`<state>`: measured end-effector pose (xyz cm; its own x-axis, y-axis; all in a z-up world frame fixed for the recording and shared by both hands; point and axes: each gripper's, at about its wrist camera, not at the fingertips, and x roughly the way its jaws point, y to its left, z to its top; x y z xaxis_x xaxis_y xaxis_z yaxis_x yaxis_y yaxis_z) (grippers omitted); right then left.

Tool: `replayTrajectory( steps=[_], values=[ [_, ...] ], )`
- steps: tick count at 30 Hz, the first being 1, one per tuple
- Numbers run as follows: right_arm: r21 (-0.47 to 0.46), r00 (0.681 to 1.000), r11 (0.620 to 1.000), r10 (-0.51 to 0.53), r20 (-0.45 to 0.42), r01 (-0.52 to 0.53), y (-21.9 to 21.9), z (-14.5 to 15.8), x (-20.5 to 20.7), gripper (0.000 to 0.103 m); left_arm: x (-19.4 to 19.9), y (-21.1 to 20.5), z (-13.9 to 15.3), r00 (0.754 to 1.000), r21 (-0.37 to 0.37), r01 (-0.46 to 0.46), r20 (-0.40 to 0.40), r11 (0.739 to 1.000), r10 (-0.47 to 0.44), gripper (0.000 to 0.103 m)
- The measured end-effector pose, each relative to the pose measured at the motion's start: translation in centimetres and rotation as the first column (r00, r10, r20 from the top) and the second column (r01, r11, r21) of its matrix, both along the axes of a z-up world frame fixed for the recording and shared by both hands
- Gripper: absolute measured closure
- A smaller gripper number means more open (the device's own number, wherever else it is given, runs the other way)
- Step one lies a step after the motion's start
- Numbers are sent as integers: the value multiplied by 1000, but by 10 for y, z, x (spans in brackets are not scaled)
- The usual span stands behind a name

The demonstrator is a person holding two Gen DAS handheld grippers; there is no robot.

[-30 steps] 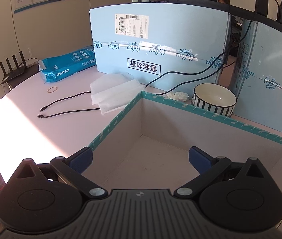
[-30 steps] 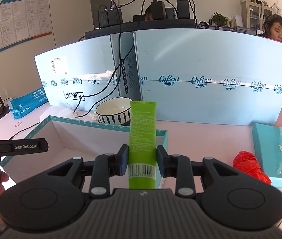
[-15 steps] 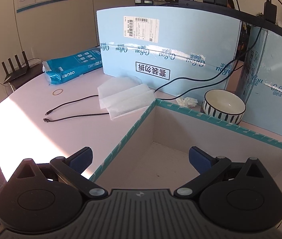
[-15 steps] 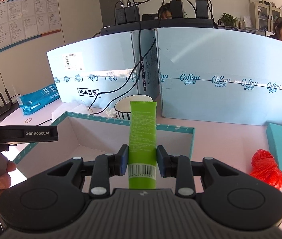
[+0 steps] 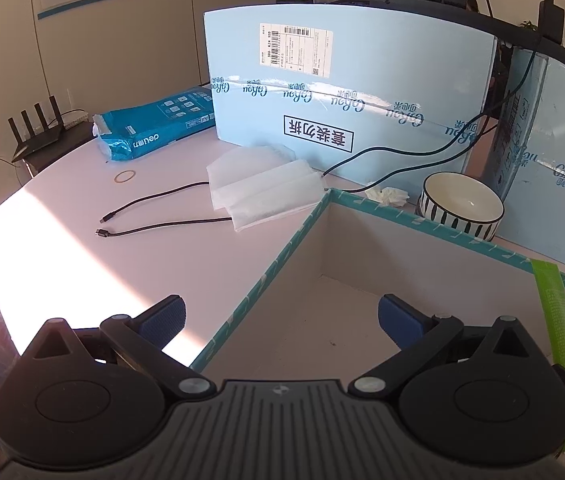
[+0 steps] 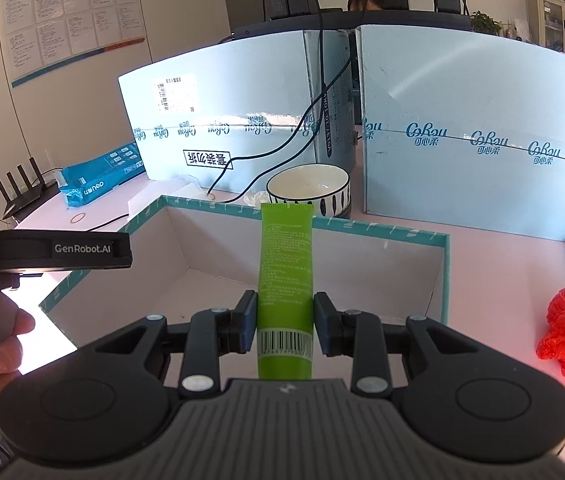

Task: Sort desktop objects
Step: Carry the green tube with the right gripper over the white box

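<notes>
The right gripper point(image 6: 285, 312), jaws clamped on the green plastic tube point(image 6: 285, 276), has drifted leftward over the teal-rimmed cardboard box point(image 6: 444, 256), ready to drop, while the left gripper point(image 5: 280, 316) hangs open-jawed.

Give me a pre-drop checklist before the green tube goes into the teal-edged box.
1. Grip: right gripper pads clamp the green tube on both sides: ok.
2. Tube over the box opening: ok.
3. Box floor bare under the tube: ok.
4. Left gripper open, holding nothing, beyond the tube: ok.
5. Bowl and black cable lie outside the box's far wall: ok.
6. Tube cap shut: cannot tell, hidden under the gripper.
</notes>
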<state>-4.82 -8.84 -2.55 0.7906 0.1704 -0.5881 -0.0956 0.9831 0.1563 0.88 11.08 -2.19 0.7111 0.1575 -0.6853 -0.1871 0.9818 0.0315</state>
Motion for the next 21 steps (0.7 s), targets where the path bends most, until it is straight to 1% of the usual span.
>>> replayTrajectory(
  steps=[7, 13, 21],
  values=[
    [18, 999, 1000, -3, -51, 4, 0, -11, 5, 70, -4, 0, -4, 1000, -16, 2, 0, 1000, -3, 0],
    [99, 993, 994, -29, -115, 40, -7, -20, 10, 70, 0, 1, -8, 1000, -8, 1, -18, 1000, -1, 0],
    [108, 988, 994, -15, -151, 32, 3, -20, 22, 70, 5, 3, -12, 999, -9, 1, -37, 1000, -1, 0]
  ],
)
